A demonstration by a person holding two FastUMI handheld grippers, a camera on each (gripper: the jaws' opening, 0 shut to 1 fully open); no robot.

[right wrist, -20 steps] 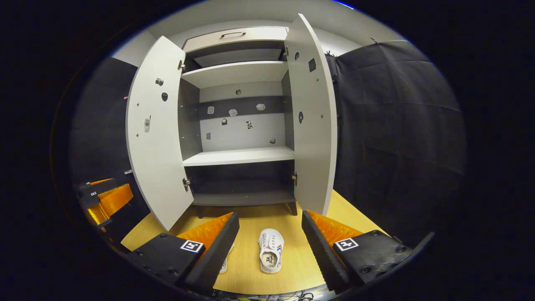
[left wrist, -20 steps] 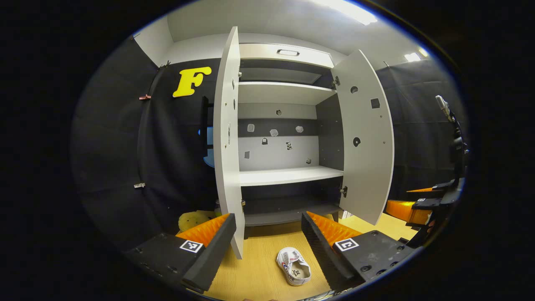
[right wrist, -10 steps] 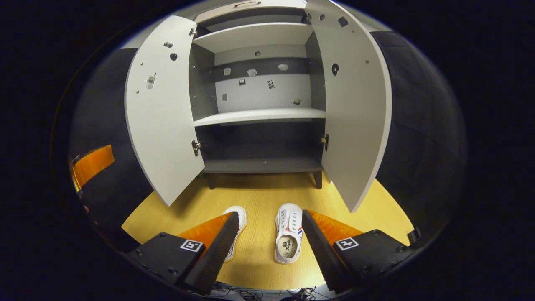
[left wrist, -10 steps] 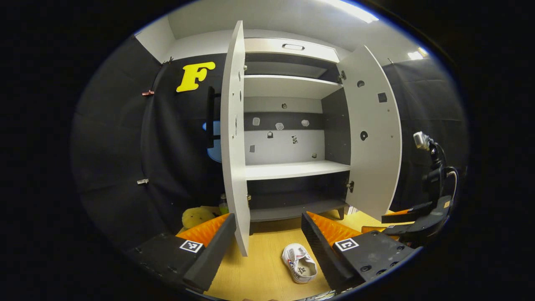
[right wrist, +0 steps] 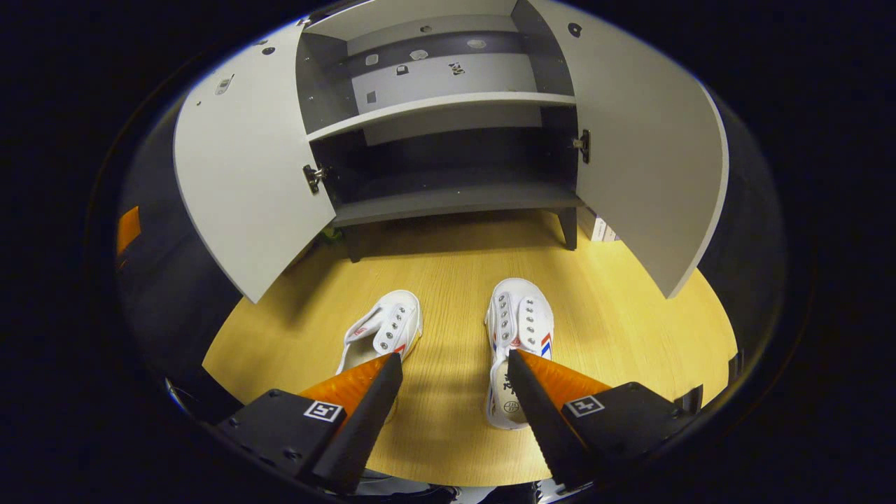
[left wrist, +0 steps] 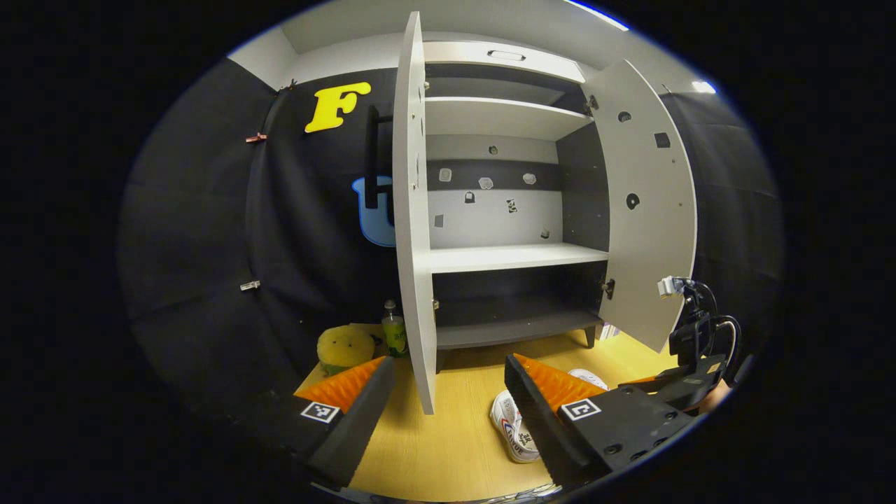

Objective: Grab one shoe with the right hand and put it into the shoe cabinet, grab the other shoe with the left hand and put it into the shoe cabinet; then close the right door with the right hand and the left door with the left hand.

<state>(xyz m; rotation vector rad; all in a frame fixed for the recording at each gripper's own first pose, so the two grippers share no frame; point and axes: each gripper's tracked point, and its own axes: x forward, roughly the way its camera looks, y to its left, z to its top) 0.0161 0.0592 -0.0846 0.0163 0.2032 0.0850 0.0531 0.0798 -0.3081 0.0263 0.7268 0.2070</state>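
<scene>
Since the earlier frames our right gripper [right wrist: 453, 392] has tipped downward and come closer to the floor [right wrist: 448, 266], so the two shoes now sit large in the right gripper view. The right shoe [right wrist: 518, 336] lies just beside the right-hand finger, partly hidden behind it; the left shoe [right wrist: 381, 332] lies beside the other finger. The fingers stand wide apart and grip nothing, which we judge to be the pose for straddling one shoe before closing.

Our left gripper [left wrist: 448, 413] has swung slightly, and its fingers are likewise spread and empty. In the left gripper view one shoe [left wrist: 509, 423] shows between the fingers, on the floor in front of the shoe cabinet [left wrist: 511, 210].

Both shoes rest side by side, toes toward the cabinet, well short of its bottom shelf [right wrist: 455, 199]. The left door [right wrist: 245, 175] and the right door [right wrist: 644, 161] stand fully open, leaving the shelf free for loading. No shoe is lifted yet.
</scene>
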